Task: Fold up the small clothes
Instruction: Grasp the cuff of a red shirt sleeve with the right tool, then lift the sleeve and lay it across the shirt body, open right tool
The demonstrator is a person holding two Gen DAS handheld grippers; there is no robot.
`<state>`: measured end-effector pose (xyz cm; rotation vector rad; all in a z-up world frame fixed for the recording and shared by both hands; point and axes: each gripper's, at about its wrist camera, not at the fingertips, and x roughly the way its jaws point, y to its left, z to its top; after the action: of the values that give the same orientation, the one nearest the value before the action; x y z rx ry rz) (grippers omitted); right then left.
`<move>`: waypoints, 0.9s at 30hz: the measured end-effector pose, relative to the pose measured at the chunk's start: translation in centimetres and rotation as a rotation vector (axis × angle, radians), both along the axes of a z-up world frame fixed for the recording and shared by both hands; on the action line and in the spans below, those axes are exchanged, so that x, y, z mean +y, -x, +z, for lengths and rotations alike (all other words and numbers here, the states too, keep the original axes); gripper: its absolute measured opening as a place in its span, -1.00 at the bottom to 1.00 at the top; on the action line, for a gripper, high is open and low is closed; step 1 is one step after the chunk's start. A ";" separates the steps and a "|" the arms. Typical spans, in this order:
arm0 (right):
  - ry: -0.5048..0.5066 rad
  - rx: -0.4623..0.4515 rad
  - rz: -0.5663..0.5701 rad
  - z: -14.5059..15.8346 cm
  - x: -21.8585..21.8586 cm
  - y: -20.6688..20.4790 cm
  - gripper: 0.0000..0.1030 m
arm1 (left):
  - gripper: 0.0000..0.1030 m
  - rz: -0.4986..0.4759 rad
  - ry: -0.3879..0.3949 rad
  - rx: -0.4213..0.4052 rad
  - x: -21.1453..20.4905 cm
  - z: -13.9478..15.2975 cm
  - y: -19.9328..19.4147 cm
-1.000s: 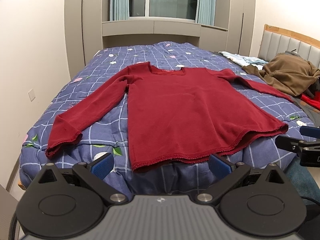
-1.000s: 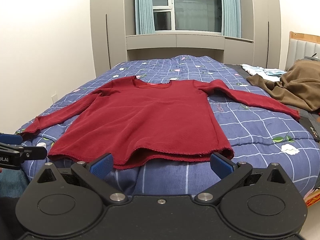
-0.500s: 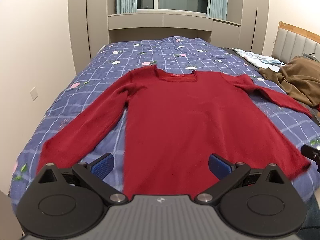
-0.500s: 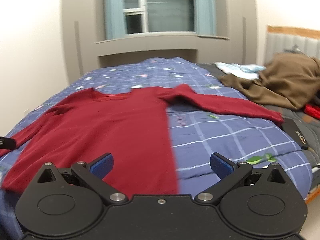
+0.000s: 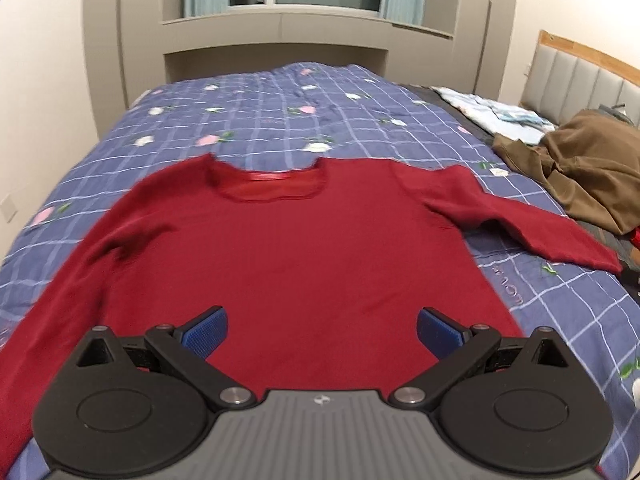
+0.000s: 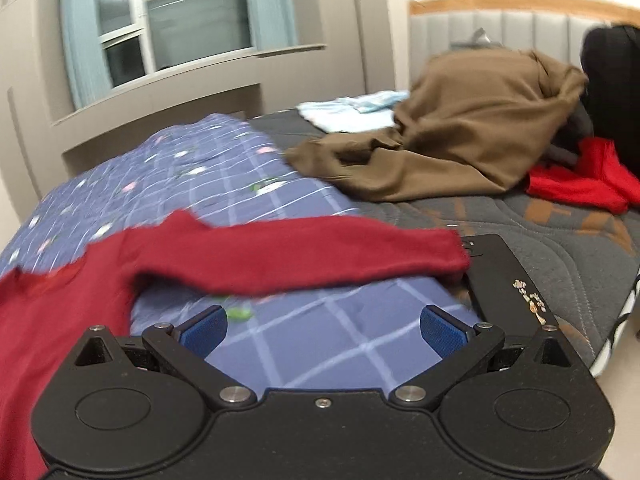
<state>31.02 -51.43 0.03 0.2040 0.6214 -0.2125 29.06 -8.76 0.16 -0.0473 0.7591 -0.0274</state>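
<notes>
Shirt position: the red shirt (image 5: 296, 248) lies flat and face up on the bed (image 5: 280, 92), neckline toward the window, hem toward you.
Key relation: the right sleeve (image 6: 304, 252) runs out sideways from the body and crosses ahead of your right tool (image 6: 322, 330), its long axis left to right in that view, cuff at the right end.
Nearer tool: your right tool is the nearer one to that sleeve; your left tool (image 5: 320, 334) hangs over the lower middle of the shirt body.
Left tool state: spread wide, blue pads apart, holding nothing.
Right tool state: spread wide, holding nothing, above bare quilt just short of the sleeve.
Cuff: it ends at the quilt edge, touching or just over a flat black object (image 6: 508, 276); which one cannot be told.
Likely next step: judged from the layout, fold the right sleeve in across the body.
Surface: soft blue checked quilt (image 6: 320, 340); expect it to give under pressure.
Room: a brown garment (image 6: 460, 136) and a second red garment (image 6: 580, 180) lie near the headboard (image 6: 500, 24), well apart from the shirt.
</notes>
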 end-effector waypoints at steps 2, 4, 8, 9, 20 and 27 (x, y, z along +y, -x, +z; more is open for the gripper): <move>-0.038 0.001 -0.035 -0.4 -1.9 -1.6 0.99 | 0.99 -0.018 -0.005 0.003 -1.1 -0.6 -1.6; -0.068 0.013 -0.071 -1.0 -3.4 -3.0 0.98 | 0.99 -0.031 -0.015 0.005 -2.2 -1.4 -3.1; -0.118 0.058 -0.197 -2.6 -5.8 -5.1 0.72 | 0.99 -0.041 -0.037 0.026 -3.5 -2.9 -5.4; -0.133 0.069 -0.239 -3.1 -6.5 -5.7 0.70 | 0.99 -0.043 -0.038 0.032 -3.6 -3.2 -5.8; -0.460 0.058 -0.551 -7.1 -12.0 -7.8 -0.29 | 0.99 -0.037 -0.057 0.097 -3.5 -5.6 -7.3; -0.426 -0.013 -0.575 -5.5 -11.2 -9.1 -0.86 | 0.99 0.010 -0.008 0.070 -0.9 -3.1 -7.3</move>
<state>40.15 -62.62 -5.48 0.7975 0.5778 -0.6323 36.32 -9.65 -2.97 -0.0446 0.8287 -0.0133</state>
